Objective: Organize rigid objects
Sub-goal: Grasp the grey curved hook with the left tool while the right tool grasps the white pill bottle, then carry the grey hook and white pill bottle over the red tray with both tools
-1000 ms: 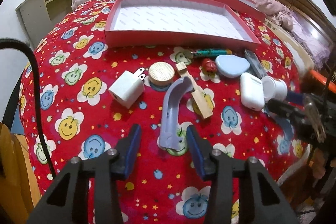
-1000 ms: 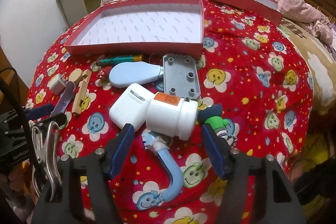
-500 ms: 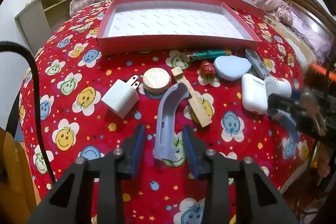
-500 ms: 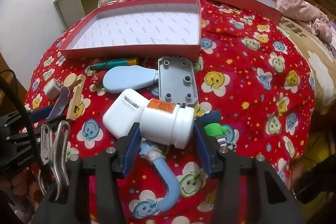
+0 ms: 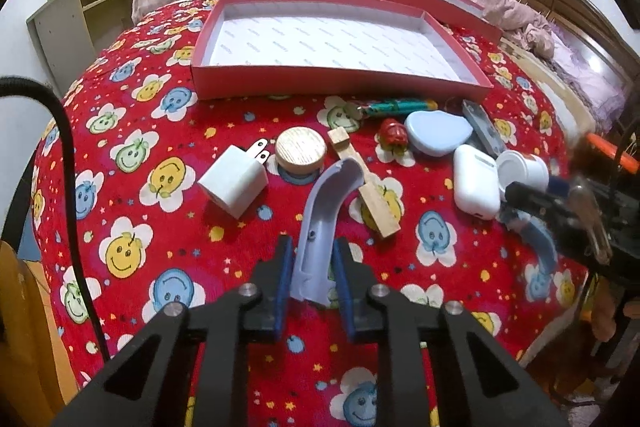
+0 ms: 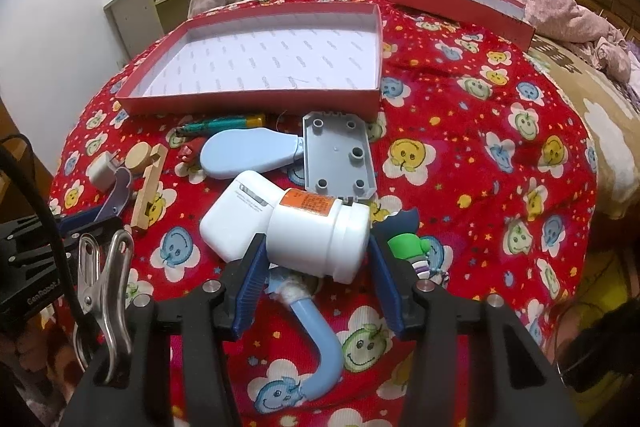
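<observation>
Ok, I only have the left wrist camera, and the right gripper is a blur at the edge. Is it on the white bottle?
Observer: Yes. The right gripper has just been closing its jaws, and its pads sit against both sides of the white bottle, which lies on its side.
Operator: Anything under it?
Observer: A blue bent tube runs out from beneath the bottle toward the camera.
Operator: And on the side away from me?
Observer: A green toy lies close beside the bottle's right end, just past the finger there.
</observation>
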Available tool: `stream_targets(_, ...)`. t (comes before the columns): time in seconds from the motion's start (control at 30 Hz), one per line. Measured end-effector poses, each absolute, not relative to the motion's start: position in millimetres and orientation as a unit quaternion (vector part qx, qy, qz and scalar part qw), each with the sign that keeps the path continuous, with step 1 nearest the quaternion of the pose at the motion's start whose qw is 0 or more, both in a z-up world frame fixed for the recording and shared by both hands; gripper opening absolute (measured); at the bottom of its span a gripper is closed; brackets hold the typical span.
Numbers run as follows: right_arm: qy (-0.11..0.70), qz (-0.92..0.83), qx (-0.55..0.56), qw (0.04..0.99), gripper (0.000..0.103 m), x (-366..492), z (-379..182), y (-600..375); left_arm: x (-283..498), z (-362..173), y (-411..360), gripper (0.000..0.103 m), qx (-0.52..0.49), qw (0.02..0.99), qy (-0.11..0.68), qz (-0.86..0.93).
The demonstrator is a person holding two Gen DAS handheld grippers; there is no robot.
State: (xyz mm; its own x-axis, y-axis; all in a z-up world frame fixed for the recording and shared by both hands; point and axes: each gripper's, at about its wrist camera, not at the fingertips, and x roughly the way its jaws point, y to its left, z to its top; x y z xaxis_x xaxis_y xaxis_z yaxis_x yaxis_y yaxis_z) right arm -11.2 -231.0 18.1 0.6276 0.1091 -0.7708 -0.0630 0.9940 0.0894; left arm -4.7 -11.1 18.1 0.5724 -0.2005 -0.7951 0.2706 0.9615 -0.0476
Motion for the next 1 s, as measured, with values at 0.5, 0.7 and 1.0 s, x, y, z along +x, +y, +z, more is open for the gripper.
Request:
stream_targets(0.5, 0.413, 0.058, 0.02, 0.908, 0.051, -19.2, 29.4, -225.5, -12.8, 40.2, -6.8, 0.021, 0.022, 0.893, 0.427, -0.143)
stream_targets(0.7, 0.415, 0.065, 0.021, 0.907, 0.051, -19.0, 33.2, -222.7, -8.4, 48.3, -5.5, 0.021, 0.019, 0.893, 0.426, -0.143)
stream_targets(1.0, 0.421, 0.082, 0.021, 0.903, 0.051, -0.1, 47.3, -218.3, 18.6, 67.0, -7.1, 0.021, 0.015, 0.892, 0.428, -0.141)
